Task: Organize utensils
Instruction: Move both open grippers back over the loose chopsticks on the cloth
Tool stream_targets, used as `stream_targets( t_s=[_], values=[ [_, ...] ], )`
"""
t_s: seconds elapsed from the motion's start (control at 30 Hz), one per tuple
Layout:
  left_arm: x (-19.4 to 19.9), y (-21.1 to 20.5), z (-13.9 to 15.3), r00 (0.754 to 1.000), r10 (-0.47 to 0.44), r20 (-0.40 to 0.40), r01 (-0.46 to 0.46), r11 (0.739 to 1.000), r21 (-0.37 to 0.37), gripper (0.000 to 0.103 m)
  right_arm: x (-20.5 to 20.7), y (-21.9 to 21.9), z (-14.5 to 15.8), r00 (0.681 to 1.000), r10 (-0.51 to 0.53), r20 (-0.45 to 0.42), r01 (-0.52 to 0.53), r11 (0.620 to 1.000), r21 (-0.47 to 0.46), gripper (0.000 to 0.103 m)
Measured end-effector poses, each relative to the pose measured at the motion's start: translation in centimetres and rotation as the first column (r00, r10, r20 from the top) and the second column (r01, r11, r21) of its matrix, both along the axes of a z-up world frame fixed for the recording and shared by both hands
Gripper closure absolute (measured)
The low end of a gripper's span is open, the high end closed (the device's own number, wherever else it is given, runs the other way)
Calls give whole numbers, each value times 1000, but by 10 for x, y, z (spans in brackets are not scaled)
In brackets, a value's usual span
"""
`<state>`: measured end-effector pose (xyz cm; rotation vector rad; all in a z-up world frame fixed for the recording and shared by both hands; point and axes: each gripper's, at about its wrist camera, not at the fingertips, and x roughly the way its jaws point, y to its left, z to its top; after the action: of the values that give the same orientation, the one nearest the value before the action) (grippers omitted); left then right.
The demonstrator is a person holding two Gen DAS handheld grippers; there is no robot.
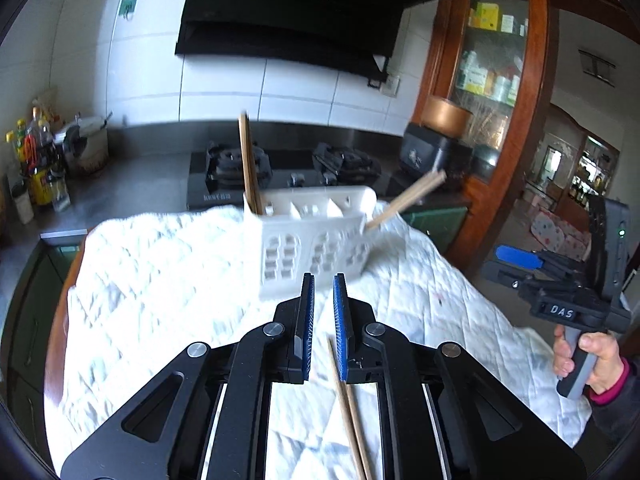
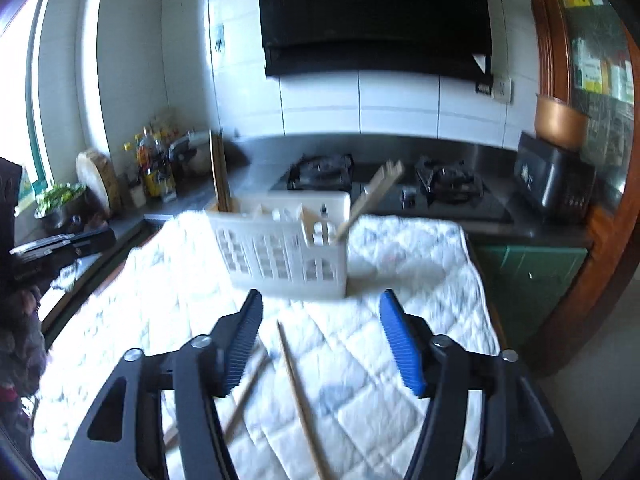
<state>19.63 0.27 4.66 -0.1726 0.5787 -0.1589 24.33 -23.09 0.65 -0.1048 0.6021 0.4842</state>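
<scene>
A white slotted utensil caddy (image 1: 312,236) (image 2: 280,248) stands on a white quilted cloth (image 1: 160,272). A pair of wooden chopsticks (image 1: 250,168) stands upright in its left end, and another pair (image 1: 408,200) leans out of its right end. My left gripper (image 1: 324,280) hovers just short of the caddy, shut with nothing between its blue pads. Loose chopsticks (image 1: 348,400) lie on the cloth beneath its right finger. My right gripper (image 2: 320,296) is open above the cloth. One loose chopstick (image 2: 296,384) lies between its fingers and another (image 2: 248,392) under the left one, neither gripped.
Behind the table runs a dark counter with a gas stove (image 1: 280,168) under a black range hood (image 1: 304,12). Bottles (image 1: 36,160) crowd the counter's left end; a black appliance (image 2: 552,180) and a wooden cabinet (image 1: 492,80) stand right. A hand (image 1: 592,360) holds the other gripper's handle.
</scene>
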Motion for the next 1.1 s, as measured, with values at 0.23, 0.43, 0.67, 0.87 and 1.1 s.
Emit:
stream_targets(
  t_s=[0.23,0.43,0.67,0.87,1.1],
  values=[
    [-35,-8,-67,989,-25,-147,13,997,-80,92,-22,-14,-74,988,-13,-156,6,999,-41,39],
    [-51,-17,-102,975,-52,-215,27,993,-115,92,-32,-17,-96,983,-17,-180,3,997,-74,38],
    [-58,-35,-125,957,-113,-268,77,987,-141,92,-33,-15,-104,982,-14,-188,-2,996,-85,38],
    [-60,-34,-138,947,-112,-301,67,985,-157,92,-33,-17,-109,980,-16,-199,0,997,-81,38],
    [-63,-34,-138,950,-111,-293,70,987,-146,92,-33,-16,-110,980,-15,-198,-2,997,-83,38]
  ],
)
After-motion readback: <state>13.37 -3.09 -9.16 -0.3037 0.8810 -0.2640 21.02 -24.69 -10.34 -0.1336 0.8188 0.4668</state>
